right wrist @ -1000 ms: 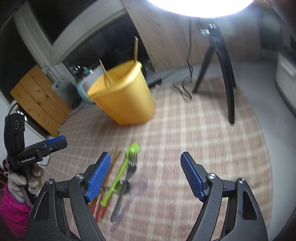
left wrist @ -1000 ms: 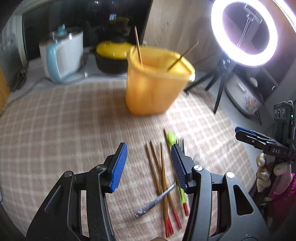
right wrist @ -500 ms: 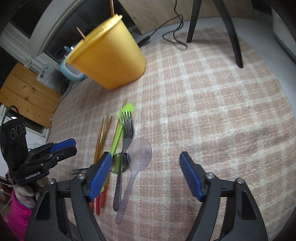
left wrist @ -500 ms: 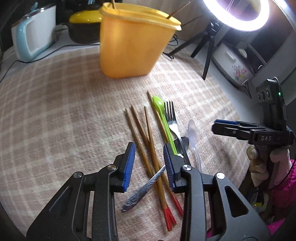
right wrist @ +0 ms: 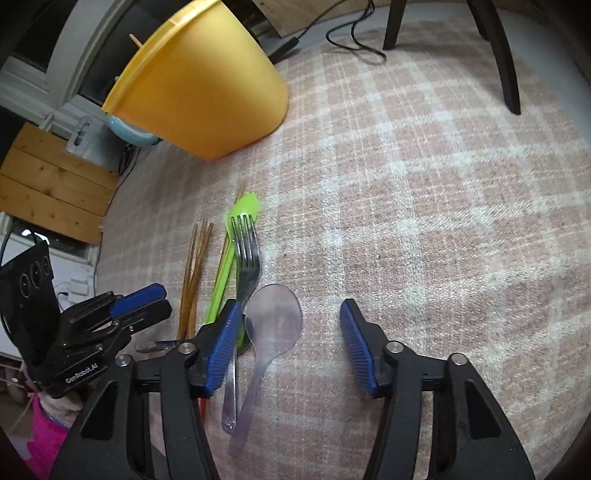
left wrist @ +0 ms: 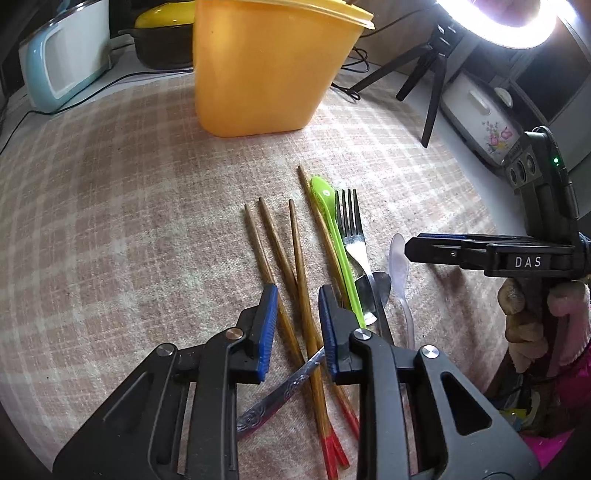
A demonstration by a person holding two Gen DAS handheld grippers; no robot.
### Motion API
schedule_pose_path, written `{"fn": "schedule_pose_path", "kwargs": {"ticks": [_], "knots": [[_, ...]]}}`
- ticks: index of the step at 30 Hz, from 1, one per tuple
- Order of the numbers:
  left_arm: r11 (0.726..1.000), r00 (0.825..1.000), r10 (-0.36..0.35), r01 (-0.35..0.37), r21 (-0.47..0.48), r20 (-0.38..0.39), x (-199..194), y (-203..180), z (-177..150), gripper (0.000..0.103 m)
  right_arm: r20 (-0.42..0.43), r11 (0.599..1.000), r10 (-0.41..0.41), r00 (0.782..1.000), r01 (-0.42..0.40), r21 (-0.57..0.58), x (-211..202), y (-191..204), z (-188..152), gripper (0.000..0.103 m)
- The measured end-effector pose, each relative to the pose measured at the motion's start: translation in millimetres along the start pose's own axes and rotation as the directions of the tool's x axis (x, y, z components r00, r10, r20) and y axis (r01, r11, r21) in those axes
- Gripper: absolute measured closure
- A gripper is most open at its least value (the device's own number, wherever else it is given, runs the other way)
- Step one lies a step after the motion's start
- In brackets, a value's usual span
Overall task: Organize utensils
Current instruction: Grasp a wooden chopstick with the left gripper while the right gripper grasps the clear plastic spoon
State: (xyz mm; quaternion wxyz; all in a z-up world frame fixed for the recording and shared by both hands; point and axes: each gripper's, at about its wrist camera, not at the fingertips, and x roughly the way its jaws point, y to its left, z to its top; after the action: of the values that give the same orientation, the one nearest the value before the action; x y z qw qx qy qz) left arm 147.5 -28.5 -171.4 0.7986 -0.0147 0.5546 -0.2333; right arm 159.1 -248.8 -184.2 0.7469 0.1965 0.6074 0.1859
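Several brown chopsticks with red ends (left wrist: 295, 266) lie on the checked cloth beside a green plastic spoon (left wrist: 334, 229), a metal fork (left wrist: 352, 229), a metal spoon (left wrist: 288, 387) and a clear plastic spoon (right wrist: 273, 332). A yellow bucket (left wrist: 266, 70) with chopsticks in it stands behind them. My left gripper (left wrist: 295, 325) is low over the chopsticks, its jaws partly closed around them, not touching. My right gripper (right wrist: 288, 343) is open over the clear spoon; it also shows in the left wrist view (left wrist: 461, 247).
A checked cloth (right wrist: 443, 221) covers the table. A ring light on a black tripod (left wrist: 432, 74) stands at the back right. A white and blue kettle (left wrist: 59, 66), a yellow-lidded pot (left wrist: 162, 33) and a flowered cooker (left wrist: 480, 114) stand behind.
Both grippers have dropped lower and moved in over the utensils. The left gripper's jaws have narrowed around the chopsticks. The right gripper stays open.
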Motion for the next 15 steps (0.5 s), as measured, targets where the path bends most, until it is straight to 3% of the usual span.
{"fn": "schedule_pose_path", "kwargs": {"ticks": [8,15], "knots": [[0.999,0.999,0.043,-0.042,0.026,-0.023,15,-13,4,0.081,0.005,0.995,-0.006,1.000,0.006,-0.103,2,8,-3,0.051],[0.996,0.996,0.079,-0.078,0.038,-0.035,25,-15,9,0.081,0.047,0.953,-0.113,0.992,0.122,-0.277,13,36,-11,0.063]]}}
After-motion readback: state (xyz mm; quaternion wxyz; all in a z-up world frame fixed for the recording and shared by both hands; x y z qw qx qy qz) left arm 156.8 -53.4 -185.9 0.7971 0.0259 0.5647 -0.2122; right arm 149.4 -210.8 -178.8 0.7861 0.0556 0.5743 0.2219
